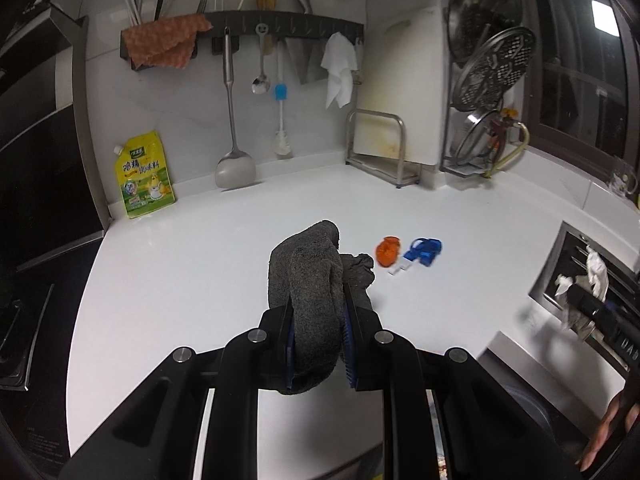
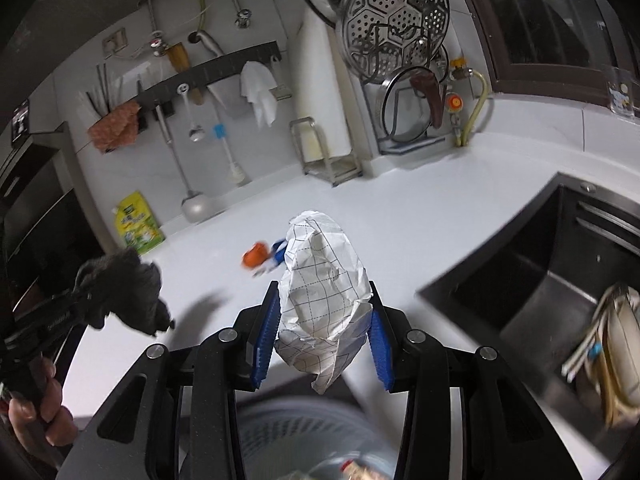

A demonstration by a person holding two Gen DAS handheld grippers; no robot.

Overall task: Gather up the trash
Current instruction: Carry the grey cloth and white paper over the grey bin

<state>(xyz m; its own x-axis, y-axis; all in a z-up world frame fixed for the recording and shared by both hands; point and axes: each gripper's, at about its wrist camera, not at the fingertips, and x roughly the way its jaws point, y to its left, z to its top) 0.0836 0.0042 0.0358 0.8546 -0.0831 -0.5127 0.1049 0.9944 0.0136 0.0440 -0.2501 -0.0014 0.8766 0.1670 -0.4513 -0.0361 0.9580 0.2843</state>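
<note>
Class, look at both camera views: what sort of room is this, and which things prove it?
Most likely a home kitchen: a sink set into the white counter, a ladle hanging from a wall rack, and a steamer plate.

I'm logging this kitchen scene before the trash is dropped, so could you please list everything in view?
Grey cloth: one, dark grey, clamped in the left gripper.
Crumpled paper: one, white with a grid print, clamped in the right gripper.
Orange scrap: one, orange, on the counter.
Blue scrap: one, blue, beside the orange scrap.
Seasoning pouch: one, yellow-green, against the back wall.
Utensil rail: one, dark, on the wall with hanging tools and cloths.
Steamer plate: one, perforated metal, in the corner rack.
Sink: one, dark, at right.
Bin: one, pale, below the counter edge, blurred.
Counter: one, white.
Left gripper: one, black with blue pads.
Right gripper: one, same.
</note>
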